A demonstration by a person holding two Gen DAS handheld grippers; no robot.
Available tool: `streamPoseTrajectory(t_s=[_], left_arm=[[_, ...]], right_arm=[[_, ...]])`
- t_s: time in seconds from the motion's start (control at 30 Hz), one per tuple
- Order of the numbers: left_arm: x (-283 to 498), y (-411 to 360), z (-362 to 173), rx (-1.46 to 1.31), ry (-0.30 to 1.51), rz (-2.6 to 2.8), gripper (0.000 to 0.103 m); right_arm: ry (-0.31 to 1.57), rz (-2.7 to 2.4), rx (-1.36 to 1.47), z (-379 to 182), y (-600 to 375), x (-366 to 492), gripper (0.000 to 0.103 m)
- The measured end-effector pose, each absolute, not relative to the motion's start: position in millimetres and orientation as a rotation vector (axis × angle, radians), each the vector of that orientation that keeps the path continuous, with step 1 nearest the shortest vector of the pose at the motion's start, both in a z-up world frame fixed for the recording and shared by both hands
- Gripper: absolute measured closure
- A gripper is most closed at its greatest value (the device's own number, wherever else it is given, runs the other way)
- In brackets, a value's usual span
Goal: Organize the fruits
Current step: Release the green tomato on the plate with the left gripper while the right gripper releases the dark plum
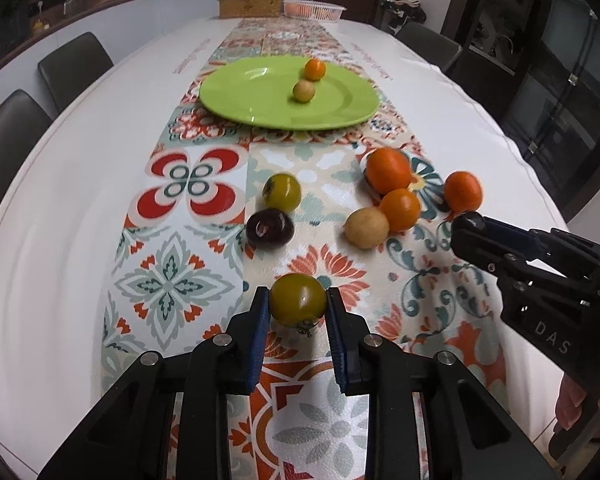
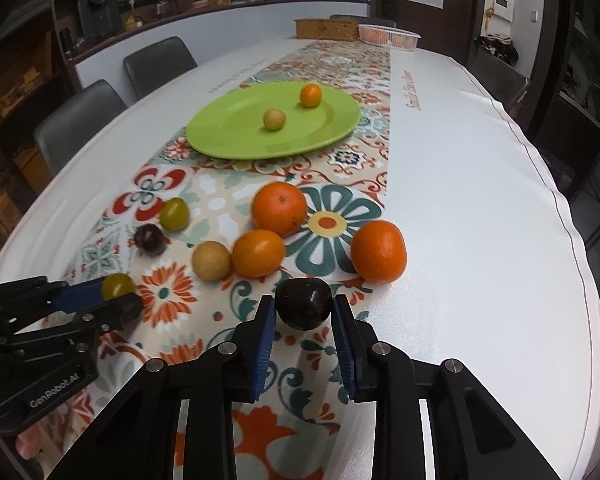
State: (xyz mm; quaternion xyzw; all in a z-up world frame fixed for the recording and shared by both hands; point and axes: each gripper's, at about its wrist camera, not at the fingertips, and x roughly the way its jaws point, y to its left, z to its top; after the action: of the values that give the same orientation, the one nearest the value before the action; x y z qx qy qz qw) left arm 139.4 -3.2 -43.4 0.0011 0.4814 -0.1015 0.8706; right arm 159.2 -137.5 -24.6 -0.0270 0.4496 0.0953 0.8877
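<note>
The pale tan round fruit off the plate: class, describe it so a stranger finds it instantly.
Start at the lime-green plate, then move nearer along the patterned runner to the cluster of oranges. The pale tan round fruit touches the smallest orange; it is the cluster's only dull beige one.
</note>
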Motion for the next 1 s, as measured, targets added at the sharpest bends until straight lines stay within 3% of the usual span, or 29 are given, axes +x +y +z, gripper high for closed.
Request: streamPoseTrajectory(t_s=[1.0], left_arm=[[162.2, -11.6, 48.5, 0.067, 0.745, -0.248, 0.075]], right_arm=[[0.748, 0.252, -0.054, 50.7, -129.0, 178.4, 0.073]])
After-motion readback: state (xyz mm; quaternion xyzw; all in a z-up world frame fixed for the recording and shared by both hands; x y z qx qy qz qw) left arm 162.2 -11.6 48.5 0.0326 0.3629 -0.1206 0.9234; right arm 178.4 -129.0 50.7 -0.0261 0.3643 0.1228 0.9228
